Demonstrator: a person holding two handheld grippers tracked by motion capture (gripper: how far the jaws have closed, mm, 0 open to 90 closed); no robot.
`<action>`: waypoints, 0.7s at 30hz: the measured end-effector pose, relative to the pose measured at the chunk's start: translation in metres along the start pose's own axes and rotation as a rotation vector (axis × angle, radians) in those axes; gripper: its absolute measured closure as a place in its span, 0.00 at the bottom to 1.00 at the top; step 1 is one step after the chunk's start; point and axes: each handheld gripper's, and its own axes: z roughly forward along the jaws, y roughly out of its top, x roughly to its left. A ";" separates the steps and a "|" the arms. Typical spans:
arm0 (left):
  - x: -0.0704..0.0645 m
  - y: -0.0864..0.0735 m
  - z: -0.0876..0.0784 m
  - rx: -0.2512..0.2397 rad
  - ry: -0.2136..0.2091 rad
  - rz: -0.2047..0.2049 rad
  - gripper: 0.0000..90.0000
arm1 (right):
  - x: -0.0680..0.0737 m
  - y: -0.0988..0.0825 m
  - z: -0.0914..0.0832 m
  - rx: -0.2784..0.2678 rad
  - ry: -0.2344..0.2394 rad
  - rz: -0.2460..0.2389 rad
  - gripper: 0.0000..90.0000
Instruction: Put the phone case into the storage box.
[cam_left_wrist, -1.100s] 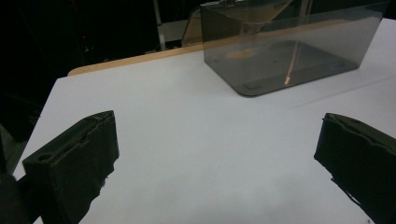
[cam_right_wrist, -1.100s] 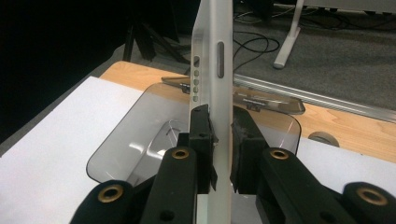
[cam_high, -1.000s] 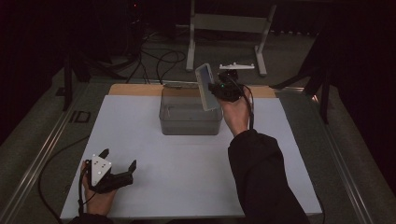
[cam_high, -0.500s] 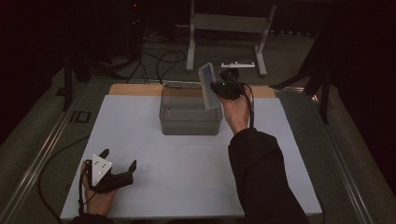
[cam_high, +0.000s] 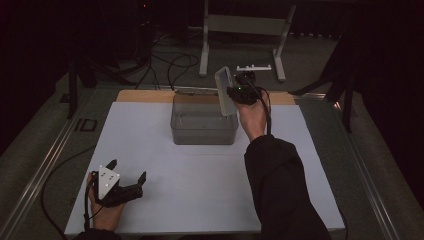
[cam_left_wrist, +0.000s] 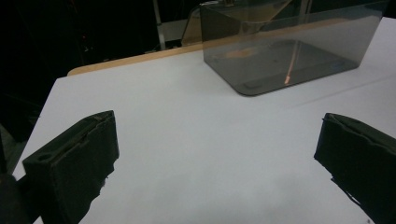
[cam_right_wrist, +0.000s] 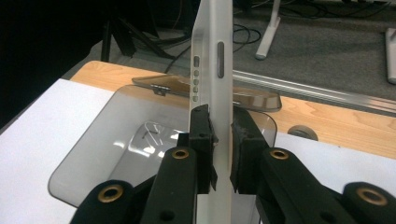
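Your right gripper (cam_right_wrist: 220, 135) is clenched on a thin silver slab-shaped device (cam_right_wrist: 212, 56), upright over the smoky translucent plastic bin (cam_high: 204, 134); your left gripper (cam_high: 126, 181) rests released on the white tabletop (cam_high: 200, 190)

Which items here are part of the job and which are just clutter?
In play:
- right tongs, shut on the silver phone
- grey clear bin, open, below the phone
- bin lid, lying on the wooden strip behind the bin

Just there:
- left tongs, open, resting near the table's front-left corner
- white stand and cables on the floor
- white table cover
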 end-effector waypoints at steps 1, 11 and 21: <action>0.000 0.000 0.000 -0.001 0.000 0.000 0.00 | 0.000 0.000 0.001 0.002 -0.004 -0.005 0.90; 0.000 0.000 0.000 -0.002 -0.001 0.001 0.00 | -0.007 0.000 0.006 0.010 -0.026 0.015 0.90; 0.000 0.000 0.000 -0.003 -0.001 0.001 0.00 | -0.012 -0.002 0.012 0.031 -0.048 0.030 0.90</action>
